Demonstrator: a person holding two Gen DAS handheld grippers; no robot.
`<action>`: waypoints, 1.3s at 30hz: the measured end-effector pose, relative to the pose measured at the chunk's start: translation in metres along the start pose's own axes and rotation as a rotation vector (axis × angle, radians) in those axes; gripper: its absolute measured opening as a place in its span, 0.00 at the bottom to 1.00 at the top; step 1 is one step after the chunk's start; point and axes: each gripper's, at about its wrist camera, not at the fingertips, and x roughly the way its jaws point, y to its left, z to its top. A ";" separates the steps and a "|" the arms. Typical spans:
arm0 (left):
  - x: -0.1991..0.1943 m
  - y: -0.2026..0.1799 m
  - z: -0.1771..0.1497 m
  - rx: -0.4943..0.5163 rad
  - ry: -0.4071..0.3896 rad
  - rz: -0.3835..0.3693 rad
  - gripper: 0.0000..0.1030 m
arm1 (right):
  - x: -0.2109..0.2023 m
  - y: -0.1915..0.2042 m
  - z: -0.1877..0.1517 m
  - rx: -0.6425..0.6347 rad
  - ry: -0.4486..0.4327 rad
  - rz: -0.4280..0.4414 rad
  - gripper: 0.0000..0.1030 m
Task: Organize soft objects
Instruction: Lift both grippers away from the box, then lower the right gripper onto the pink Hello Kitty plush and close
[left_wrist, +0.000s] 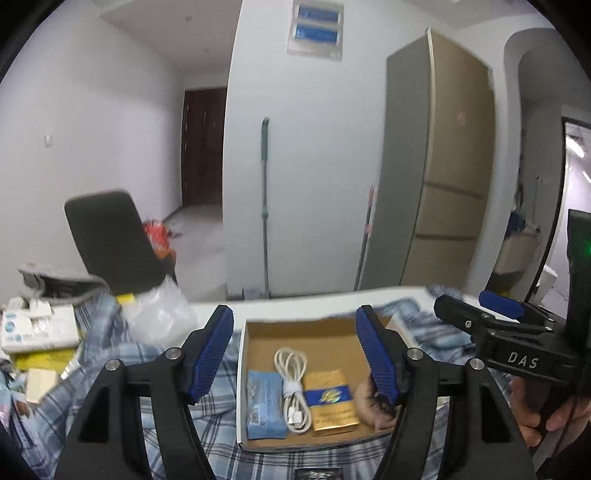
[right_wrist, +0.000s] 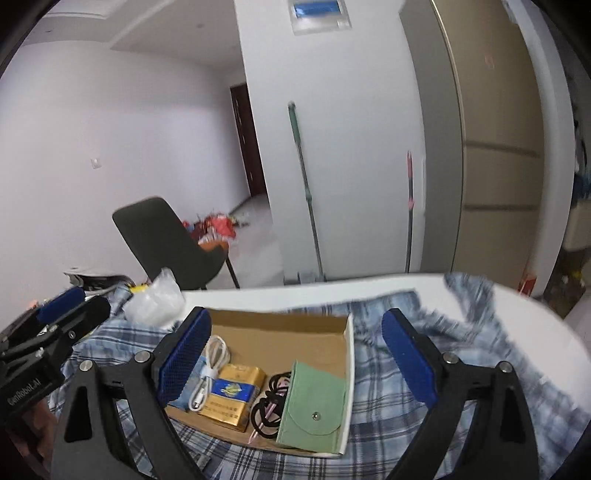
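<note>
On the plaid cloth, both wide-open, empty grippers, left gripper and right gripper, flank the box.

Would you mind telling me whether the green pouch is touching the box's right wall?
Touching. In the right wrist view, the green pouch leans flat against the cardboard box along its right wall, with no gap visible between them.

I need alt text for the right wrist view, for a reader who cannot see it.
An open cardboard box on a blue plaid cloth holds a coiled white cable, a gold and blue packet, black hair ties and a green snap pouch. The open right gripper frames the box; the left gripper shows at the left edge.
</note>
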 end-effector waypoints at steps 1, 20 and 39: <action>-0.009 -0.002 0.004 0.008 -0.021 -0.001 0.68 | -0.010 0.002 0.003 -0.004 -0.016 0.001 0.90; -0.161 -0.016 -0.053 0.030 -0.276 -0.032 1.00 | -0.116 0.032 -0.055 -0.094 -0.172 0.033 0.90; -0.097 0.003 -0.107 0.037 -0.106 0.026 1.00 | -0.048 0.022 -0.115 -0.144 0.041 0.035 0.90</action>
